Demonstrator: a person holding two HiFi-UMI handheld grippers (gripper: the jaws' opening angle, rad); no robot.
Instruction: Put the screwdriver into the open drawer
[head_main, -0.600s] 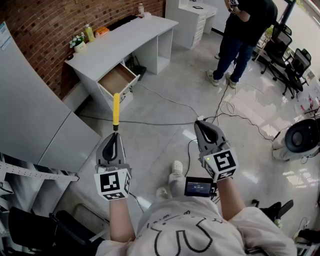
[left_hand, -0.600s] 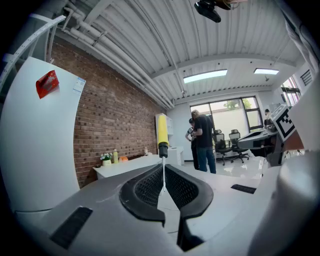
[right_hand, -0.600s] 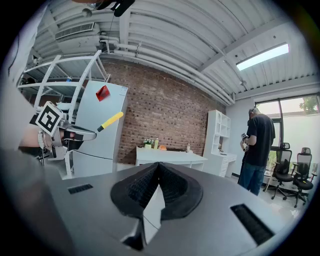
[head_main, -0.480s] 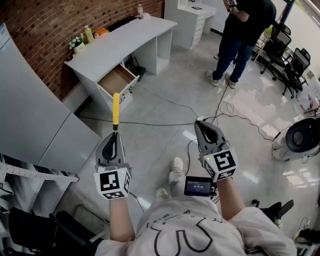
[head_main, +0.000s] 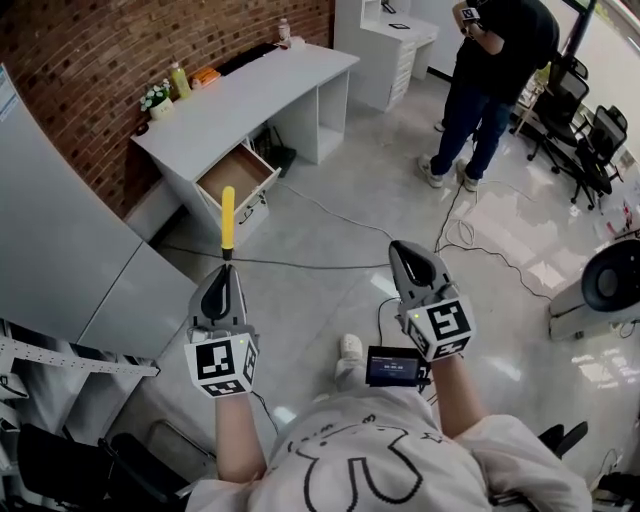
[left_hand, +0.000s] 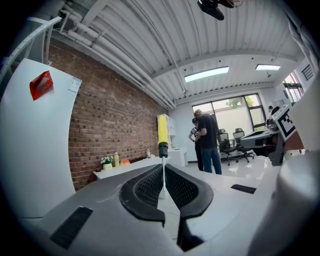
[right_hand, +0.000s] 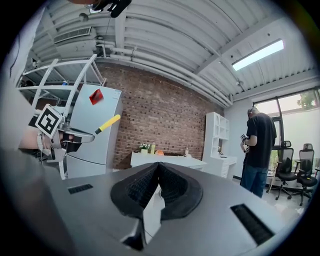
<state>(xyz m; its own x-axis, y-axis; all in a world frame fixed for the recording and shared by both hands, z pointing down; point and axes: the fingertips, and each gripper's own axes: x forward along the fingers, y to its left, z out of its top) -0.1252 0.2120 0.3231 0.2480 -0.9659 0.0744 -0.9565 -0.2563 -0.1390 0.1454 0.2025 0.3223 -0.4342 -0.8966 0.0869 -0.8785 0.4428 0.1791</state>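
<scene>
A yellow-handled screwdriver (head_main: 228, 217) sticks out ahead of my left gripper (head_main: 226, 272), which is shut on its thin metal shaft; the handle points away from me, toward the desk. In the left gripper view the screwdriver (left_hand: 162, 131) stands upright between the closed jaws. The open drawer (head_main: 237, 171), with a bare wooden inside, juts from the white desk (head_main: 250, 90) just beyond the handle. My right gripper (head_main: 405, 257) is held level at the right, shut with nothing in it. From the right gripper view the screwdriver (right_hand: 108, 124) and the left gripper show at the far left.
A tall white cabinet (head_main: 60, 240) stands at the left. Cables (head_main: 330, 210) trail across the floor between me and the desk. A person in dark clothes (head_main: 490, 70) stands at the far right, with office chairs (head_main: 590, 140) beyond. Small bottles and a plant (head_main: 160, 95) sit on the desk.
The whole view has shifted a little: the desk and drawer sit slightly nearer and lower in the picture. Both grippers keep their pose and the screwdriver stays held.
</scene>
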